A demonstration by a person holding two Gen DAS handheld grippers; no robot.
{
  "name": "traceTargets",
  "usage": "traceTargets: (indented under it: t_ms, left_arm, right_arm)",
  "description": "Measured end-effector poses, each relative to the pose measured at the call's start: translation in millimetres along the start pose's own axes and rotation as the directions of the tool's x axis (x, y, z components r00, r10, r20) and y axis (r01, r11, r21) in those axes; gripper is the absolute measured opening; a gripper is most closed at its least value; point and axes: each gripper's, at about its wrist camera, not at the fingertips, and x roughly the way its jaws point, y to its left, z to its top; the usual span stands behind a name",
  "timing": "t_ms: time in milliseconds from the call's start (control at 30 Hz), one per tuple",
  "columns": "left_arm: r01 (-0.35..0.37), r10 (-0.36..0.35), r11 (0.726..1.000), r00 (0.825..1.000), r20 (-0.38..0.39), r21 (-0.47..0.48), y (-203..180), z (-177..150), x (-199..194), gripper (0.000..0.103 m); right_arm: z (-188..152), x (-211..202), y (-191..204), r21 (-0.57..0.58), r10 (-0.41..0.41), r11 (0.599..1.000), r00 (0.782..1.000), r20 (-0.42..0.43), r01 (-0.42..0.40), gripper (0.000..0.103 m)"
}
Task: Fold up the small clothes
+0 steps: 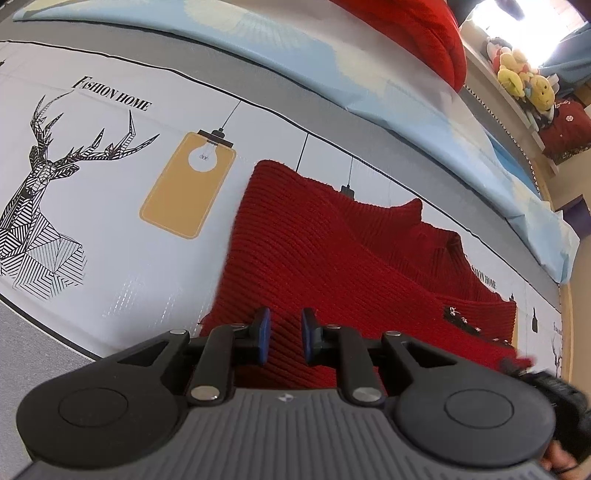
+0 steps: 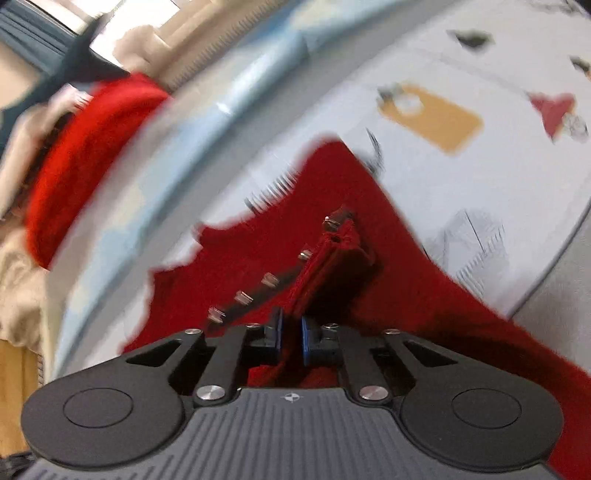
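1. Your left gripper is hanging over the near part of a dark red ribbed knit garment; its blue pads are standing a narrow gap apart with red knit showing between them, and you cannot tell from this view whether they are pinching it
2. Your right gripper is sitting with its blue pads almost together, clamping a raised fold of the same red knit garment beside a row of small silver studs on a black strip
3. The garment is lying on a pale printed bedsheet showing a geometric black-line deer and a mustard-yellow hanging lamp print
4. A light blue folded quilt is running along the far side of the sheet, with bright red cloth lying on it
5. Yellow plush toys are sitting on a shelf beyond the bed
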Motion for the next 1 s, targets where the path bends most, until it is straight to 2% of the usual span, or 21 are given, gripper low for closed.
traceTargets:
  t_ms: [67, 133, 167, 200, 233, 300, 333, 367, 500, 600, 700, 767, 800, 867, 900, 1000]
  left_arm:
    - [-0.002, 0.002, 1.000, 1.000, -0.001, 0.004, 0.3, 0.0, 0.6, 0.018]
    - [-0.005, 0.005, 1.000, 1.000, -0.002, 0.011, 0.7, 0.0, 1.8, 0.018]
    - [-0.007, 0.007, 1.000, 1.000, -0.003, 0.015, 0.8, -0.3, 2.5, 0.018]
    - [-0.011, 0.011, 1.000, 1.000, -0.005, 0.017, 1.4, -0.6, 3.7, 0.018]
    - [-0.015, 0.015, 1.000, 1.000, -0.007, 0.016, 2.1, -0.9, 5.0, 0.018]
    - [-0.024, 0.024, 1.000, 1.000, -0.014, 0.017, 3.6, -2.2, 8.3, 0.018]
    - [-0.028, 0.029, 0.999, 0.999, -0.017, 0.018, 4.1, -2.9, 9.7, 0.018]
    - [-0.033, 0.033, 0.999, 0.999, -0.019, 0.019, 4.4, -3.3, 10.8, 0.018]
    - [-0.045, 0.045, 0.998, 0.999, -0.013, 0.043, 0.8, -5.1, 11.9, 0.018]
    - [-0.045, 0.045, 0.998, 0.999, -0.013, 0.053, -2.1, -6.4, 11.9, 0.018]
    - [-0.052, 0.053, 0.997, 0.999, -0.011, 0.065, -4.2, -7.4, 12.6, 0.018]
    - [-0.055, 0.056, 0.996, 0.998, -0.010, 0.069, -5.0, -7.6, 13.3, 0.018]
    - [-0.059, 0.060, 0.995, 0.998, -0.009, 0.076, -5.5, -7.8, 14.1, 0.018]
    - [-0.067, 0.068, 0.994, 0.998, -0.011, 0.089, -6.0, -8.9, 15.8, 0.019]
    - [-0.068, 0.069, 0.993, 0.998, -0.011, 0.092, -6.5, -9.7, 15.8, 0.019]
    - [-0.063, 0.064, 0.993, 0.998, -0.005, 0.101, -5.7, -10.2, 12.8, 0.019]
  right_arm:
    - [-0.9, -20.7, 17.9, -0.105, 0.076, 0.992, 0.993, 0.090, -0.067, 0.009]
    - [-0.2, -33.2, 29.7, -0.193, 0.137, 0.975, 0.980, 0.146, -0.108, 0.009]
    - [1.8, -33.4, 27.9, -0.188, 0.129, 0.977, 0.981, 0.146, -0.101, 0.009]
    - [4.4, -28.1, 22.1, -0.158, 0.085, 0.985, 0.989, 0.124, -0.065, 0.010]
    - [7.1, -18.1, 11.0, -0.108, -0.003, 0.994, 0.997, 0.074, 0.011, 0.011]
    - [7.1, -2.6, -16.6, 0.006, -0.130, 0.991, 0.991, -0.005, 0.130, 0.013]
    - [6.4, -0.4, -24.3, 0.031, -0.169, 0.985, 0.985, -0.016, 0.170, 0.017]
    - [5.9, 1.0, -20.6, 0.001, -0.196, 0.981, 0.981, -0.003, 0.196, 0.018]
    - [1.8, -23.5, 10.8, -0.184, -0.132, 0.970, 0.981, 0.145, 0.158, 0.018]
    - [5.4, -39.8, 13.8, -0.210, -0.098, 0.967, 0.971, 0.216, 0.144, 0.023]
    - [13.0, -34.0, 9.8, -0.190, -0.069, 0.977, 0.984, 0.164, 0.101, 0.024]
    - [16.9, -19.8, 1.7, -0.170, -0.049, 0.984, 0.996, 0.068, 0.060, 0.031]
    - [14.2, -7.2, -0.5, -0.169, -0.059, 0.984, 0.998, 0.009, 0.059, 0.032]
    - [15.3, 11.7, -9.5, -0.155, -0.166, 0.976, 0.982, -0.091, 0.151, 0.031]
    - [14.6, 13.4, -11.9, -0.141, -0.179, 0.976, 0.978, -0.105, 0.164, 0.031]
    - [17.8, 6.3, -1.7, -0.171, -0.138, 0.978, 0.988, -0.077, 0.123, 0.033]
